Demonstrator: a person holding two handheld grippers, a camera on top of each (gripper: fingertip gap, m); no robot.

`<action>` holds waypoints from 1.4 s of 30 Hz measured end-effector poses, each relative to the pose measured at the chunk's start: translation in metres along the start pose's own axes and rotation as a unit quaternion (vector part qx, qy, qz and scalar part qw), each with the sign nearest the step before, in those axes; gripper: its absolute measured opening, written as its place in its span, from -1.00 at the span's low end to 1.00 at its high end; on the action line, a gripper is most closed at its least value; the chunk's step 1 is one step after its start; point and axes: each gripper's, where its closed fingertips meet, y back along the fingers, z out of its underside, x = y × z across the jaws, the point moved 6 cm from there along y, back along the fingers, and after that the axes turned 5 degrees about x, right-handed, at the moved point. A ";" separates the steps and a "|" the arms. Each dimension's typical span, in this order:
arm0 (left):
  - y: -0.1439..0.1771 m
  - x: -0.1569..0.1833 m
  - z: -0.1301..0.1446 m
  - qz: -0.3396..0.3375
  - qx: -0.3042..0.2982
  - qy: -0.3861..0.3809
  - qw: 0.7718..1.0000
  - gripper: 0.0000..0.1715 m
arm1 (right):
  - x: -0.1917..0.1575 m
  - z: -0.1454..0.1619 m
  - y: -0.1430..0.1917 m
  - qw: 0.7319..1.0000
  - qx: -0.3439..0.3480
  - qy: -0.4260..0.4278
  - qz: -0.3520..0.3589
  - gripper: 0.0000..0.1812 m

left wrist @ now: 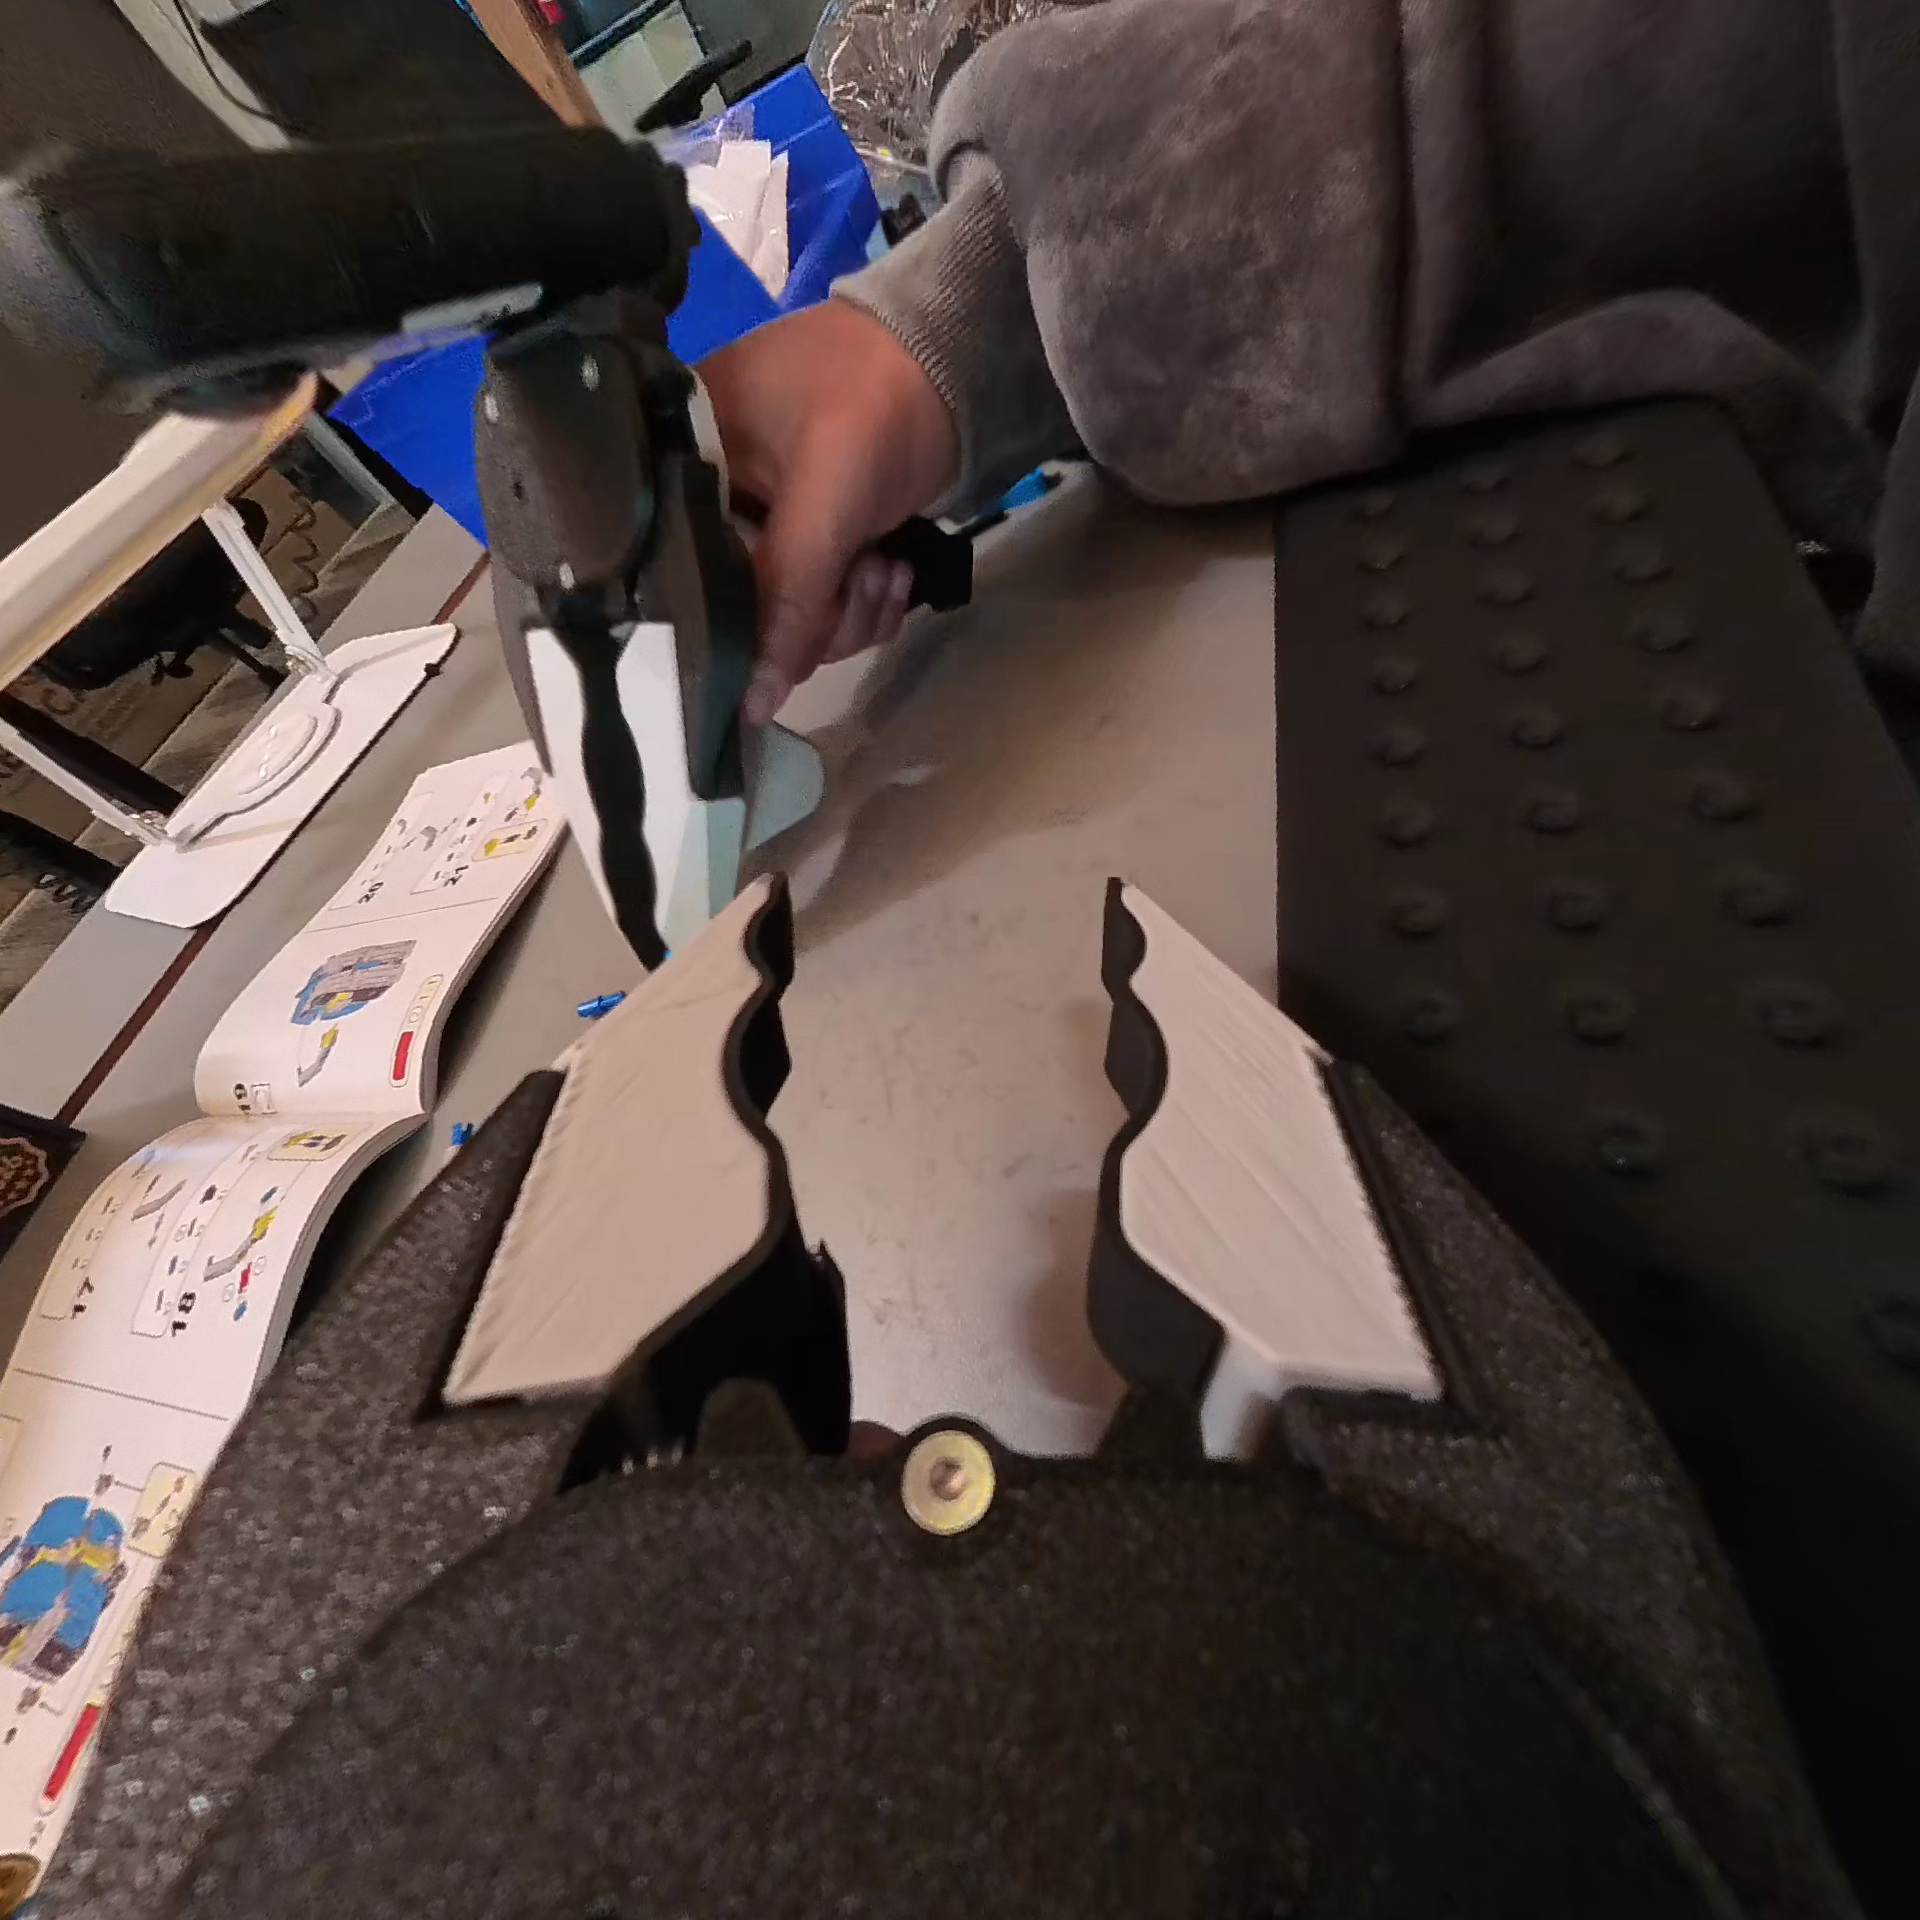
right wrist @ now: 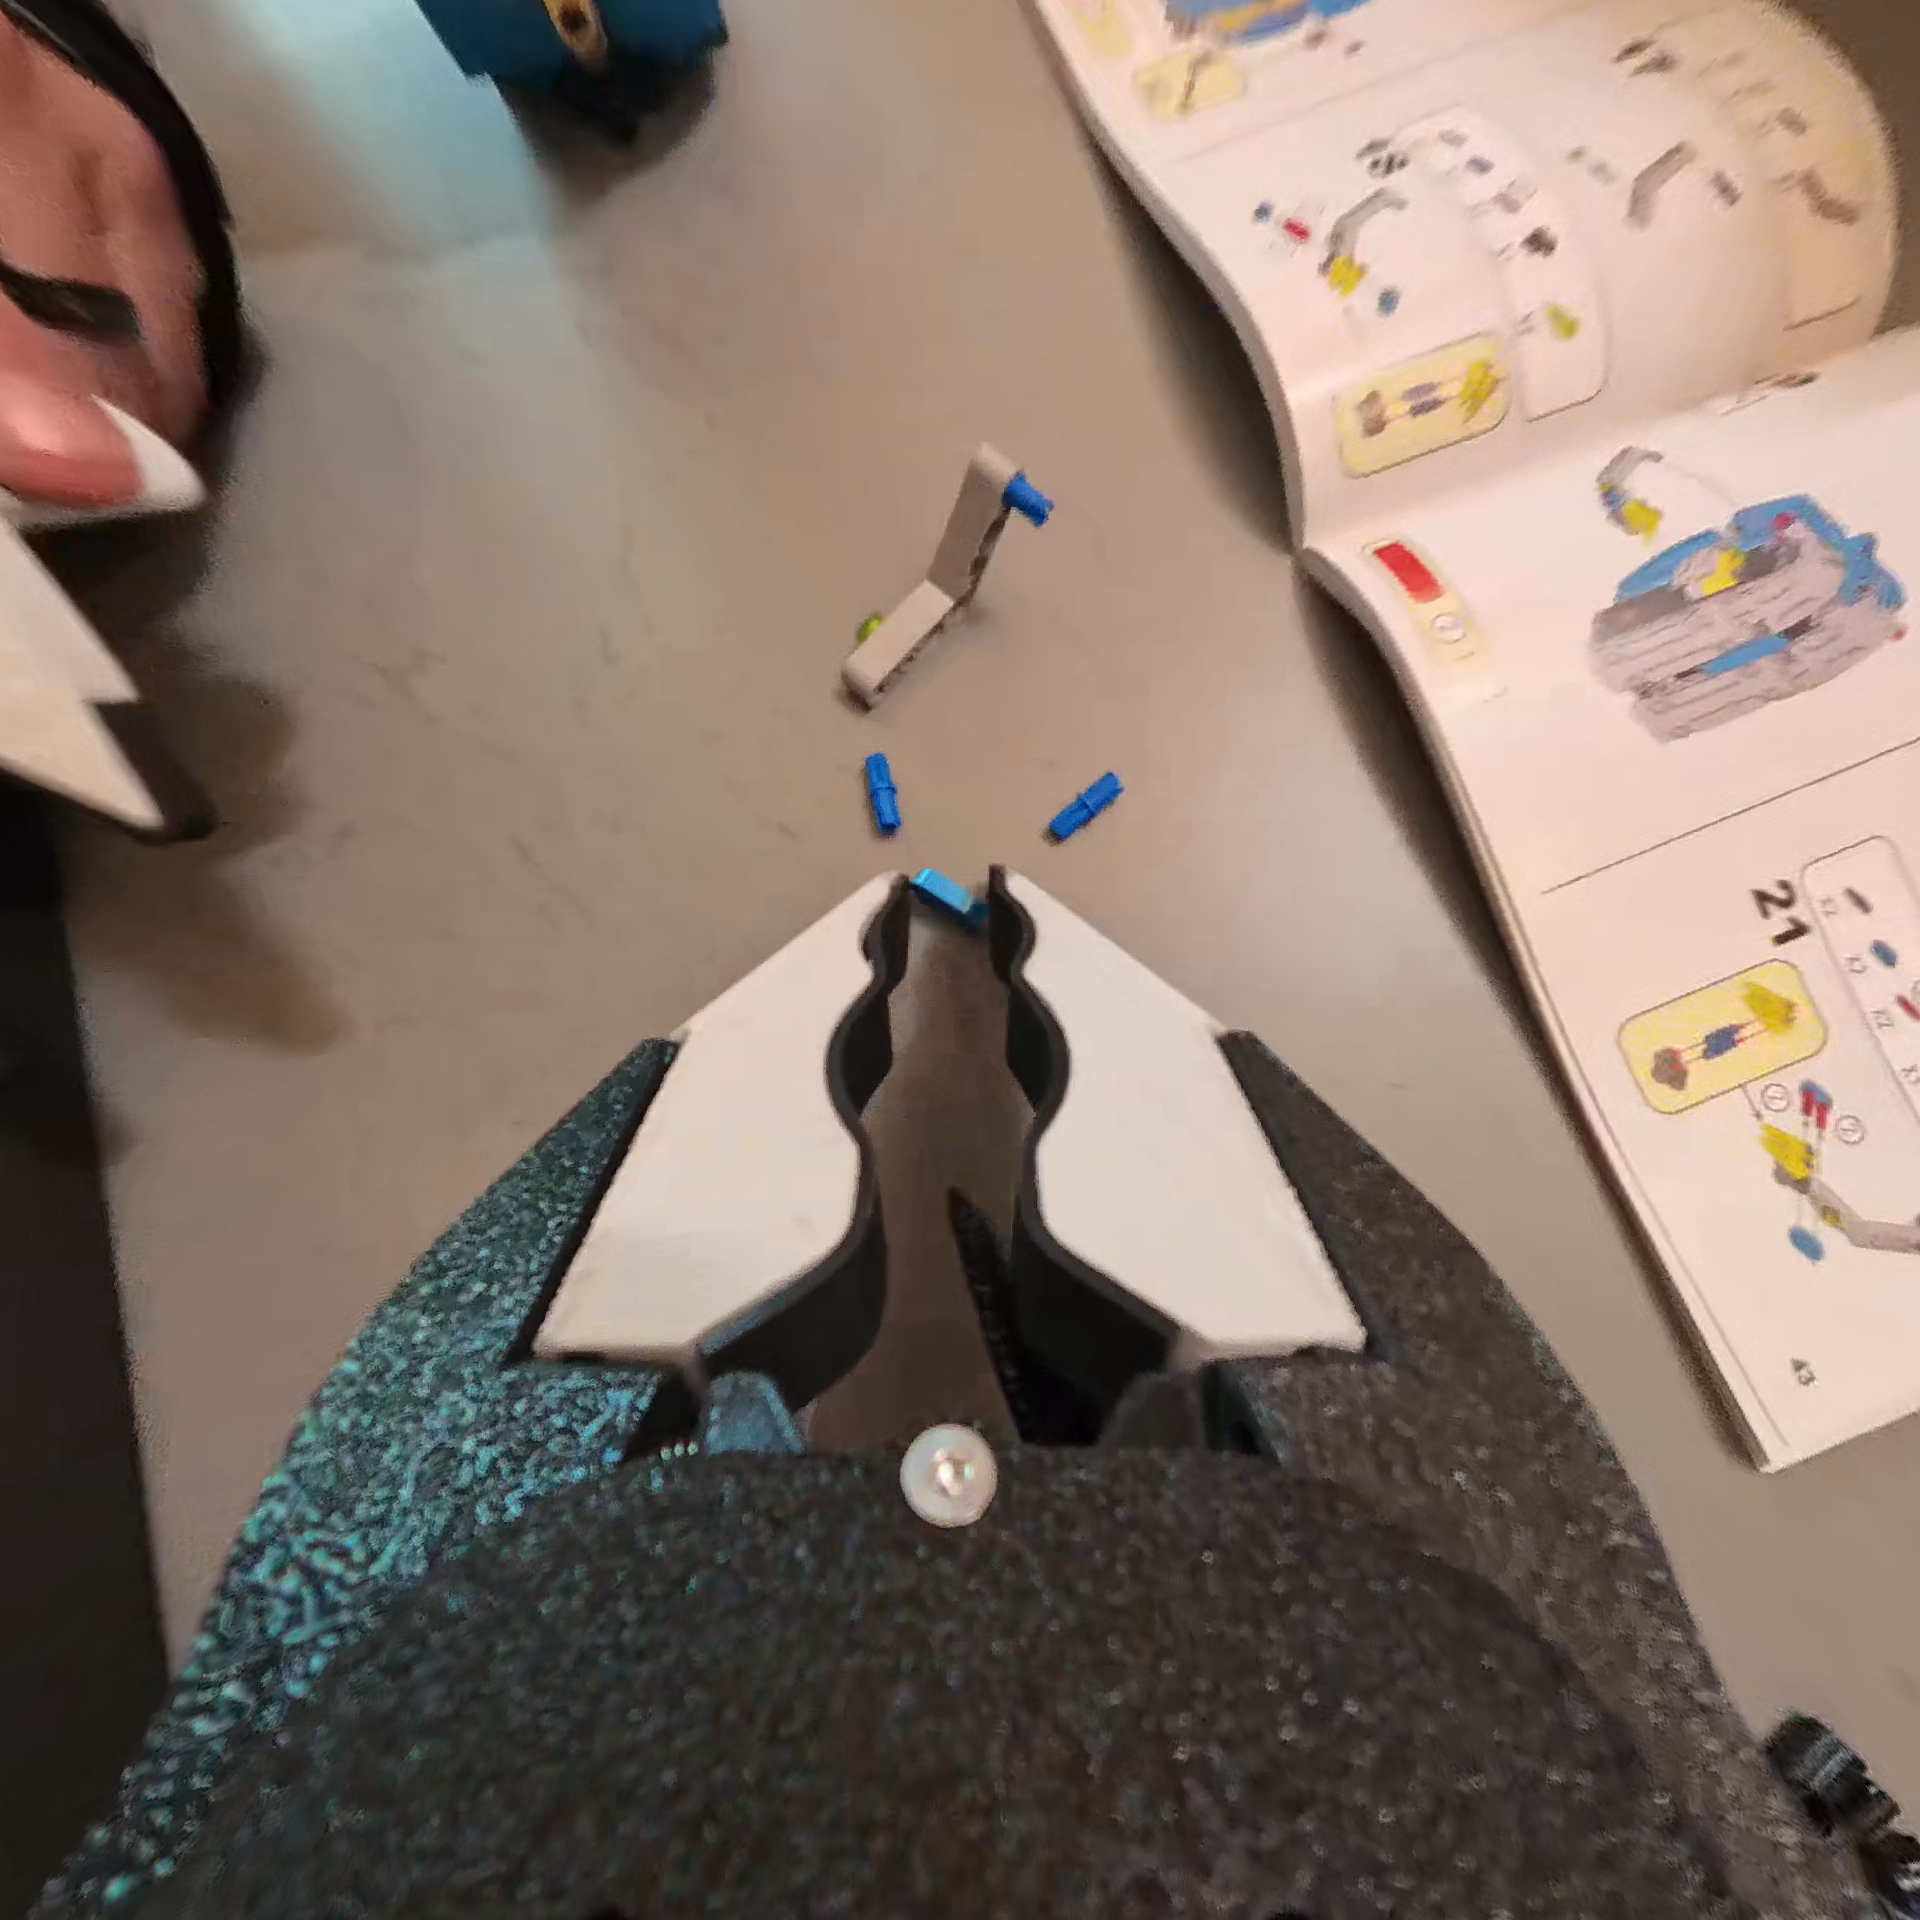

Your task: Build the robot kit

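Note:
My right gripper is closed narrowly on a small blue pin, held crosswise between its tips just above the grey table. Ahead of it lie two loose blue pins and a grey angled beam with a blue pin in its end. My left gripper is open and empty over bare table, next to a black studded plate. In the left wrist view the right gripper points down at the table, held by a hand.
An open instruction booklet lies right of the pins and also shows in the left wrist view. A white stand base and a blue bin sit farther back. A blue object is at the far edge. A grey sleeve hangs above the plate. To reach the black studded plate in a straight line is about 7 cm for my left fingers, about 20 cm for my right.

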 end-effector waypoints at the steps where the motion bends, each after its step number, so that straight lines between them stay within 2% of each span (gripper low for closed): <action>1: 0.000 0.000 0.000 0.000 0.000 -0.001 1.000 -0.30 | 0.000 0.001 -0.001 1.000 -0.002 0.002 0.002 -0.81; 3: 0.000 0.001 0.000 0.000 0.001 -0.003 1.000 -0.30 | 0.004 -0.002 0.008 1.000 0.016 -0.005 0.006 -0.69; 4: 0.000 0.001 0.000 0.000 0.002 -0.003 1.000 -0.30 | 0.009 -0.003 0.018 0.999 0.029 -0.010 0.014 -0.69; 5: 0.001 0.001 -0.001 0.000 0.003 -0.003 1.000 -0.30 | 0.016 -0.002 0.033 0.999 0.043 -0.017 0.028 -0.69; 7: 0.001 0.001 -0.001 0.001 0.006 -0.004 1.000 -0.30 | 0.045 0.009 0.080 0.991 0.072 -0.045 0.103 -0.68; 9: 0.002 0.001 -0.001 0.001 0.007 -0.005 1.000 -0.30 | 0.081 0.041 0.140 0.965 0.094 -0.118 0.213 -0.68; 11: 0.001 0.002 -0.001 0.001 0.006 -0.008 1.000 -0.30 | 0.112 0.089 0.192 0.923 0.090 -0.199 0.317 -0.70; 13: 0.001 0.003 -0.001 0.001 0.006 -0.012 1.000 -0.30 | 0.123 0.122 0.214 0.901 0.083 -0.248 0.347 -0.73; 15: 0.001 0.004 -0.001 0.001 0.004 -0.016 1.000 -0.30 | 0.125 0.132 0.209 0.903 0.072 -0.260 0.334 -0.76; 19: 0.001 0.004 -0.001 -0.002 0.003 -0.020 1.000 -0.30 | 0.124 0.135 0.171 0.922 -0.021 -0.220 0.318 -0.76; 21: 0.001 0.004 -0.001 -0.002 0.002 -0.021 1.000 -0.30 | 0.124 0.135 0.160 0.924 -0.038 -0.214 0.314 -0.76; 27: 0.001 0.005 -0.001 -0.003 0.002 -0.026 1.000 -0.30 | 0.129 0.140 0.160 0.919 -0.026 -0.247 0.307 -0.82; 31: 0.001 0.005 -0.001 -0.002 0.002 -0.028 1.000 -0.30 | 0.118 0.135 0.151 0.932 -0.024 -0.249 0.261 -0.79; 33: 0.001 0.005 -0.001 -0.002 0.002 -0.028 1.000 -0.30 | 0.116 0.133 0.152 0.935 -0.029 -0.235 0.263 -0.77; 38: 0.001 0.006 0.000 -0.001 0.001 -0.029 1.000 -0.30 | 0.119 0.127 0.164 0.931 0.015 -0.248 0.268 -0.82; 42: 0.001 0.006 0.000 0.000 0.001 -0.030 1.000 -0.30 | 0.119 0.127 0.157 0.933 0.002 -0.239 0.268 -0.83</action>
